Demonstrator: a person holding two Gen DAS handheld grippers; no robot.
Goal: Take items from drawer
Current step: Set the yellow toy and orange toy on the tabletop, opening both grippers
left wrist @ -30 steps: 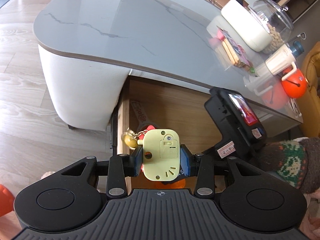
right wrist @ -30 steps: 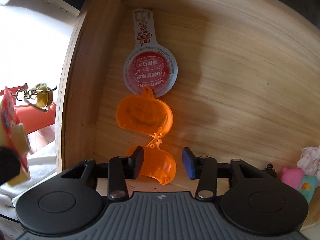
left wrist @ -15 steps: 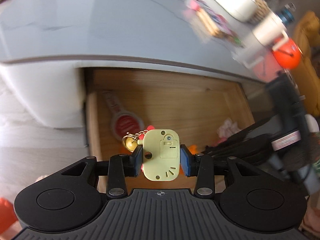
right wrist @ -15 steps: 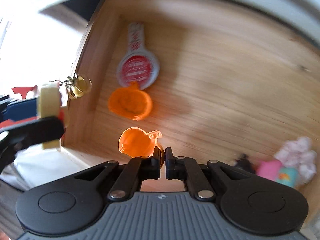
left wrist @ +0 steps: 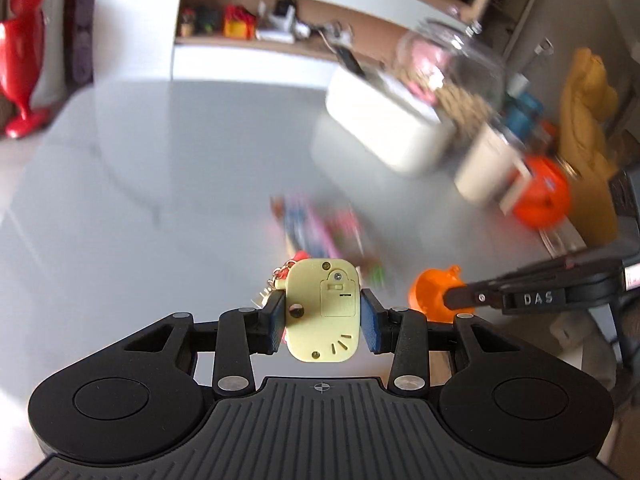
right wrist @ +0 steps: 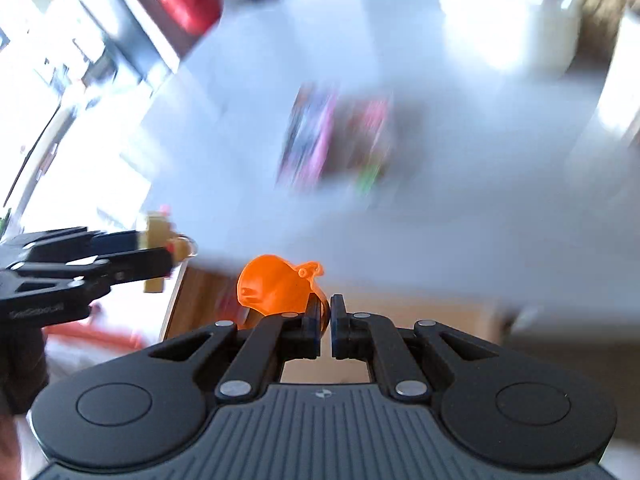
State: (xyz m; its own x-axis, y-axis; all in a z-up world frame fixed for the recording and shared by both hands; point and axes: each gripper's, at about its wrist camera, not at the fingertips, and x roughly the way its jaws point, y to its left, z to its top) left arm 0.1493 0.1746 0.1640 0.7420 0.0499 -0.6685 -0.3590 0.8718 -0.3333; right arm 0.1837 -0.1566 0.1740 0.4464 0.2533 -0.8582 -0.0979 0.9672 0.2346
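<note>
The left gripper is clamped on a pale yellow, rounded-rectangular plastic keychain toy, its blue pads pressing the toy's two flat side edges. A small brass-coloured chain and bell dangle just beyond the left finger. Ahead of the tool lies the glossy grey tabletop, with blurred colourful packets a little further forward.

The right gripper is nearly shut, pinching the thin rim of a translucent orange pumpkin-shaped plastic shell, which sticks up and to the left of its fingertips. Below it, a strip of the wooden drawer shows.

Both items look light and rigid. The toy's smooth casing may slip, so the side-edge hold suits it. The orange shell seems thin and hinged; an edge pinch could let it swing or flex, so a gentle set-down seems wise.
</note>
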